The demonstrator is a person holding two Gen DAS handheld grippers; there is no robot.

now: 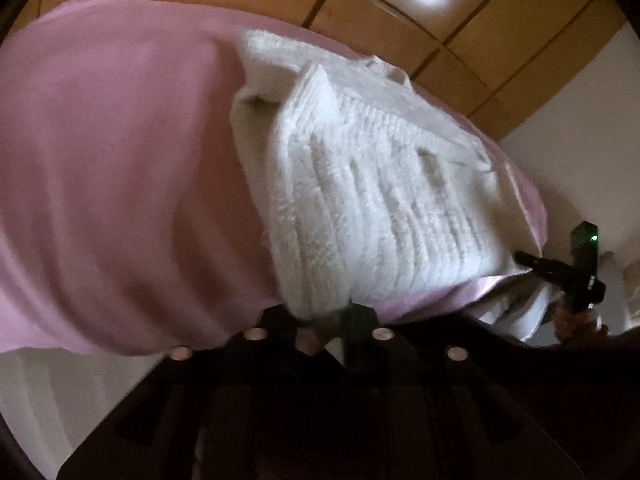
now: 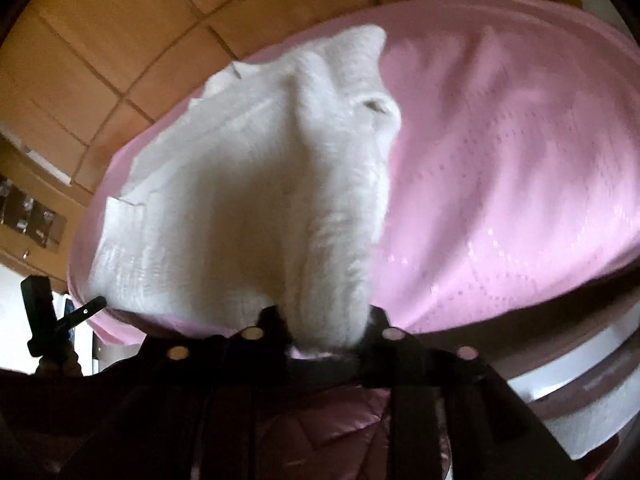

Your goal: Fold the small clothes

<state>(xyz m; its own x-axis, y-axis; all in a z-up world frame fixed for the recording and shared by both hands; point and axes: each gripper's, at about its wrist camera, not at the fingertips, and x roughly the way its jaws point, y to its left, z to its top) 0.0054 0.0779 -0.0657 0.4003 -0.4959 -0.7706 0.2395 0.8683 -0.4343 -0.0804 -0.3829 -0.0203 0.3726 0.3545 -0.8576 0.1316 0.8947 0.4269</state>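
Left gripper (image 1: 324, 320) and right gripper (image 2: 328, 332), each clamped on white garment's (image 1: 372, 200) near edge

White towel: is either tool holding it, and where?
Both. The left tool pinches the white towel at its near edge; the right tool grips a bunched near corner, above the pink sheet.
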